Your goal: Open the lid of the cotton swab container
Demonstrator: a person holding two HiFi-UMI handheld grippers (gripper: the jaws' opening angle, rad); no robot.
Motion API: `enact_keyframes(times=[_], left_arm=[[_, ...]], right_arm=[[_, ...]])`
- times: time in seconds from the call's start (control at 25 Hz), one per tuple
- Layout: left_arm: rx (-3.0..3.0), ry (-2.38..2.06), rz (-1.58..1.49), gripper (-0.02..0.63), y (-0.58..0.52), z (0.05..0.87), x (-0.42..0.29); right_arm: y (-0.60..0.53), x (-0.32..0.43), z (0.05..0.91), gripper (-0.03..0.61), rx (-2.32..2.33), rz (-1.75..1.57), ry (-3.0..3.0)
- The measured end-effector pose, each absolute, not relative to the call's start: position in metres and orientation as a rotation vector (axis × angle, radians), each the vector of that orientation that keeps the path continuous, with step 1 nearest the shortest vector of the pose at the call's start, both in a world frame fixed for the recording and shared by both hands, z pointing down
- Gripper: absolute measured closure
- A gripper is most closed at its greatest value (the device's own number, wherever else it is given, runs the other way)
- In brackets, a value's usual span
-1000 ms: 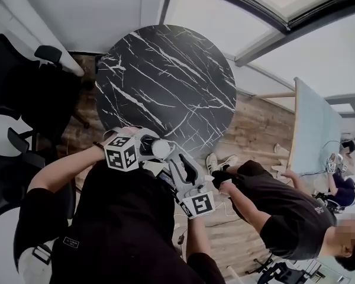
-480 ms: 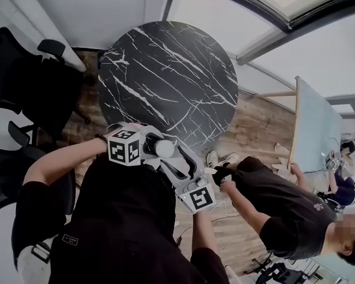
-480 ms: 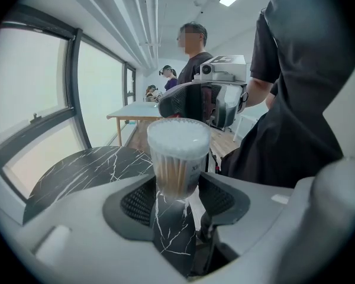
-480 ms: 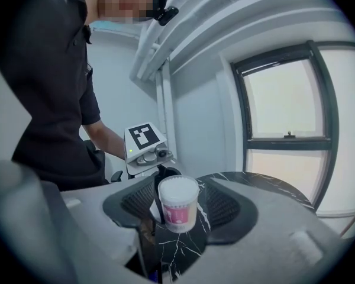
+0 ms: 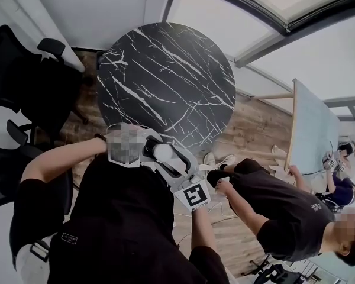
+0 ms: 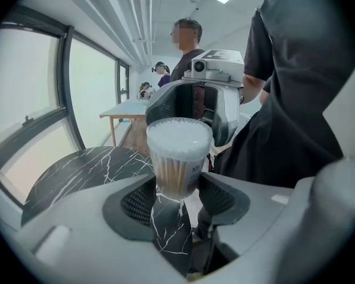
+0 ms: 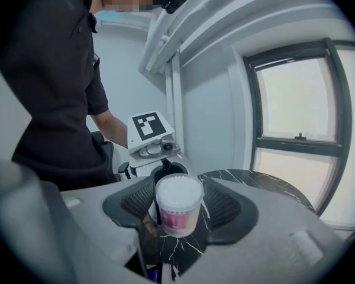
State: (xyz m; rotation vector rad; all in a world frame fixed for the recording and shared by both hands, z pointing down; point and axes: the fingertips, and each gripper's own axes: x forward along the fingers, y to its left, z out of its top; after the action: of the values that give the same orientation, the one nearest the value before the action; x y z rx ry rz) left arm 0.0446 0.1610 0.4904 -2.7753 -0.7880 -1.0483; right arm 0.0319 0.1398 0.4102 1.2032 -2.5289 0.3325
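While the left gripper (image 6: 178,197) is clenching the lower part of the cotton swab container (image 6: 177,155) between its ribbed black pads (image 6: 139,201), the right gripper (image 7: 178,213) is spreading its jaws, which are standing either side of the same container with a slim gap showing at each pad. In the left gripper view the container is sitting upright at the centre of the frame, its clear wall showing wooden sticks and a dense white layer of swab heads at the top; whether the lid is seated or loosened is not showing clearly. In the right gripper view it is appearing low in the middle with a pink label around its body.

In the head view both grippers are meeting below the centre of the frame, close against the person's dark shirt (image 5: 124,229), with the container showing as a small white disc between them. A round black marble table (image 5: 165,81) is filling the upper middle, black office chairs (image 5: 23,81) are standing at the left edge, and another person in a black shirt (image 5: 284,218) is crouching over the wooden floor (image 5: 254,129) at the lower right.
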Motion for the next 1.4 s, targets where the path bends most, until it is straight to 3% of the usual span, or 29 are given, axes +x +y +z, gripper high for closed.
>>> enact_keyframes(times=[1.0,1.4], left_arm=[[-2.814,-0.863,-0.925,0.347,0.176,0.477,0.054],[-2.820,-0.854,-0.929,0.376,0.179,0.475,0.045]], right_arm=[[0.147,0.037,0.406,0.322,1.275,0.291,-2.522],[0.150,0.029,0.406,0.322,1.261,0.336,-2.538]])
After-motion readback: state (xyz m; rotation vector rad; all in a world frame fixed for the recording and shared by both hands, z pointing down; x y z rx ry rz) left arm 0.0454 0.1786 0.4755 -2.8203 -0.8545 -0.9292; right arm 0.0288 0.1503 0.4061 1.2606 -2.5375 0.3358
